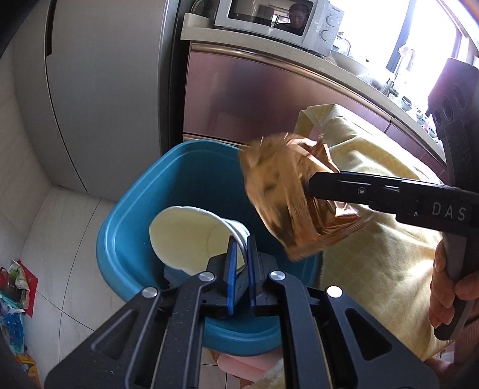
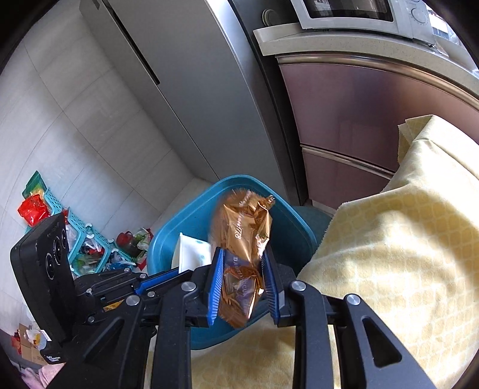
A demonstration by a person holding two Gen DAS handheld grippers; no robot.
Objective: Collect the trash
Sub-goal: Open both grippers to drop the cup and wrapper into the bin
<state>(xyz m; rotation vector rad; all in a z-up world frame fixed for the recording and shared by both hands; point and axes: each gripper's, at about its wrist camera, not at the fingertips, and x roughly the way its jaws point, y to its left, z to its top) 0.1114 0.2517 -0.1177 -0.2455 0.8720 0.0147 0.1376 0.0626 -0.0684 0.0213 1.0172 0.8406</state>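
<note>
A blue plastic bin [image 1: 191,185] stands on the floor beside a yellow-covered surface. My left gripper [image 1: 241,248] is shut on the rim of a white paper cup [image 1: 185,236] and holds it over the bin's opening. My right gripper [image 2: 242,269] is shut on a crumpled gold snack wrapper [image 2: 245,230], held above the bin [image 2: 287,227]. In the left wrist view the wrapper [image 1: 281,197] is blurred at the bin's right edge, with the right gripper [image 1: 311,182] reaching in from the right. The cup [image 2: 191,251] and left gripper [image 2: 176,273] show in the right wrist view.
A yellow cloth [image 2: 389,254] covers the surface to the right of the bin. A grey fridge [image 1: 104,89] and mauve cabinets [image 1: 269,101] with a microwave [image 1: 281,18] stand behind. Bags and teal baskets [image 2: 86,239] clutter the floor at left.
</note>
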